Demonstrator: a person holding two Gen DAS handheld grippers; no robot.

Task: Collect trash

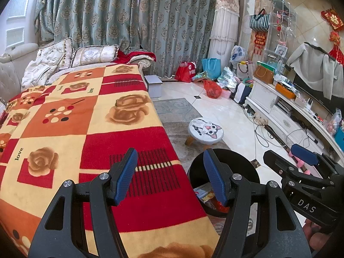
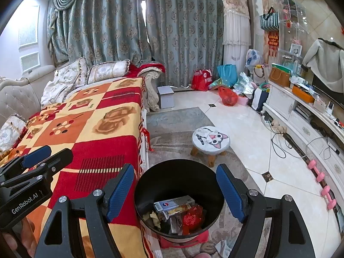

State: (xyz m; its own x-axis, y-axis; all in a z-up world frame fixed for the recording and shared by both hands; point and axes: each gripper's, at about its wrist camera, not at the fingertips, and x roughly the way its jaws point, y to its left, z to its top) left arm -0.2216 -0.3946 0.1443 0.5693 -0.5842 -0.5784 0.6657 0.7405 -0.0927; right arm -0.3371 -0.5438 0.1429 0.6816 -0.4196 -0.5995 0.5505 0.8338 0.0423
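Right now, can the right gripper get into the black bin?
Probably yes. The right gripper is open, holds nothing, and hangs above the black bin, whose mouth is uncovered with trash only at the bottom.

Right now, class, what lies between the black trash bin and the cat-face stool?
Only bare patterned rug separates the black trash bin from the cat-face stool, seen in the right wrist view.

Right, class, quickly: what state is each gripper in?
Left gripper: open, holding nothing.
Right gripper: open, holding nothing, above the black bin.

Left gripper [image 1: 171, 176], fingers [image 1: 126, 175] apart, over blanket [image 1: 86, 116] beside black bin [image 1: 253, 172].
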